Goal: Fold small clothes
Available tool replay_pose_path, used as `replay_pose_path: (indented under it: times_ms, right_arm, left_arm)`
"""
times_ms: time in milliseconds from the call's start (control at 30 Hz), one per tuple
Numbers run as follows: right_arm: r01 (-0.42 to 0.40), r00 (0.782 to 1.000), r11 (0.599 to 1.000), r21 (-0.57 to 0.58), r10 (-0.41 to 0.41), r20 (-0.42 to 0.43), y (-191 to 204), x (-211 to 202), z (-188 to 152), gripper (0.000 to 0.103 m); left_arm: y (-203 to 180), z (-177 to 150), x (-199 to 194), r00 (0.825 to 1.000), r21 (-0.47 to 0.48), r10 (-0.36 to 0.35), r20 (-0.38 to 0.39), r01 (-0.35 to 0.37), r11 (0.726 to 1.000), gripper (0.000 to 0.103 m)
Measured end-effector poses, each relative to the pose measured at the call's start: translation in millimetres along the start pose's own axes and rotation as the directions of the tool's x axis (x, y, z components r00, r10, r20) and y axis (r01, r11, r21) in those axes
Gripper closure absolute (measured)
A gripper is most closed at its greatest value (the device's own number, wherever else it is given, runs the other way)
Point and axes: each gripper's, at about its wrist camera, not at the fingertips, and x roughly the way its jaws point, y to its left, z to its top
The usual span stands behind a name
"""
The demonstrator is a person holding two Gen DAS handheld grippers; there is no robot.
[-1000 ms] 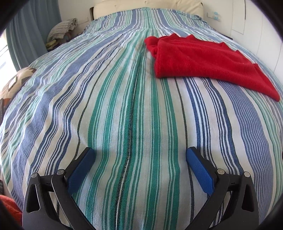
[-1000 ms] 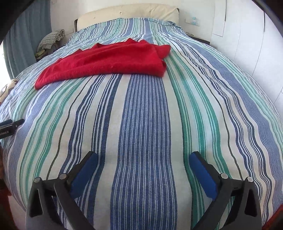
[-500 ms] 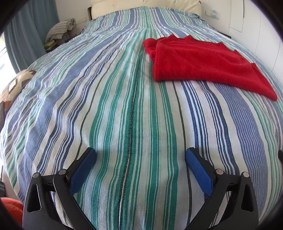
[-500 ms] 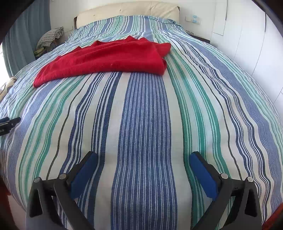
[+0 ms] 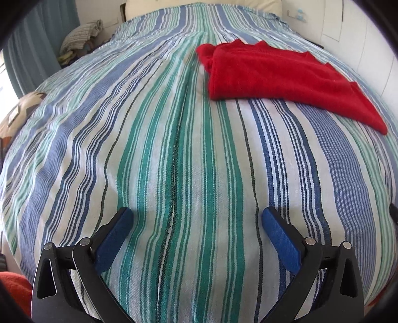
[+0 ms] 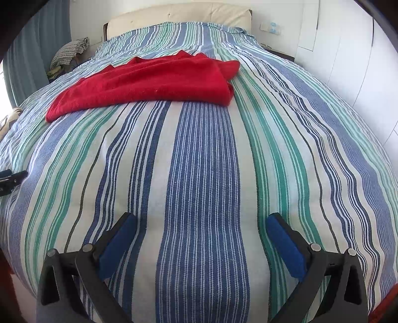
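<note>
A bed (image 5: 189, 174) carries everything, covered by a bedspread (image 6: 204, 174) striped in blue, green and white (stripes run toward the headboard). A red garment (image 5: 278, 74) lies folded flat on the spread, its edges uneven at the far side.

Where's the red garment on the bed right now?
The red garment lies flat on the striped bedspread, upper right in the left wrist view and upper left in the right wrist view, nearer the headboard than either claw.

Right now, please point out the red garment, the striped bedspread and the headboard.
red garment (image 6: 154, 82), right wrist view, middle of its top layer.
striped bedspread (image 6: 204, 174), right wrist view, wide blue stripe.
headboard (image 6: 179, 15), right wrist view, cream padded front.
</note>
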Motion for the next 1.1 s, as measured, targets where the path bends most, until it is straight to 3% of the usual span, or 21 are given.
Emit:
replay_pose_path:
  times_ms: [333,433,567,600,700,800,900,967,1100]
  right_arm:
    - [0.007,1.0,1.0,-0.004,-0.007,-0.031,-0.1,3.3,2.9,0.0]
    - [0.017,0.998,1.0,-0.006,-0.017,-0.067,1.0,6.0,6.9,0.0]
    - [-0.036,0.985,0.997,-0.071,0.024,-0.17,-1.9,4.4,30.6,0.0]
    - [-0.063,0.984,0.995,-0.073,0.05,-0.17,-7.8,1.2,41.4,0.001]
    - [-0.109,0.993,0.992,0.058,0.112,-0.038,-44.7,-13.2,83.1,0.0]
    - [-0.192,0.981,0.952,0.24,0.192,0.026,-88.4,3.5,136.5,0.0]
    - [-0.232,0.972,0.905,0.357,0.233,0.041,-117.8,39.8,178.1,0.002]
    - [-0.264,0.961,0.873,0.411,0.275,0.031,-123.9,67.7,194.1,0.01]
    - [-0.347,0.912,0.801,0.487,0.41,-0.024,-107.3,120.0,198.8,0.021]
  left_arm:
    - [-6.7,-2.8,7.8,1.0,0.058,0.03,-0.004,-0.029,0.998,0.001]
    - [-8.5,-2.9,7.5,0.999,0.066,0.036,0.003,-0.036,0.997,0.001]
    - [8.4,8.3,-9.6,0.998,0.023,-0.028,-0.048,0.029,0.999,0.001]
    - [14.9,10.6,-17.4,0.998,-0.01,-0.037,-0.045,0.037,0.999,0.001]
    - [38.0,14.6,-42.0,0.996,-0.125,-0.081,0.036,0.085,0.989,0.001]
    - [53.2,15.6,-45.4,0.993,-0.197,-0.097,0.069,0.109,0.974,0.001]
    - [58.7,12.7,-31.1,0.997,-0.215,-0.066,0.047,0.075,0.974,0.001]
    - [58.7,10.5,-18.2,0.998,-0.216,-0.058,0.003,0.057,0.975,0.001]
    - [56.8,9.1,-9.3,0.999,-0.207,-0.043,-0.011,0.04,0.977,0.001]
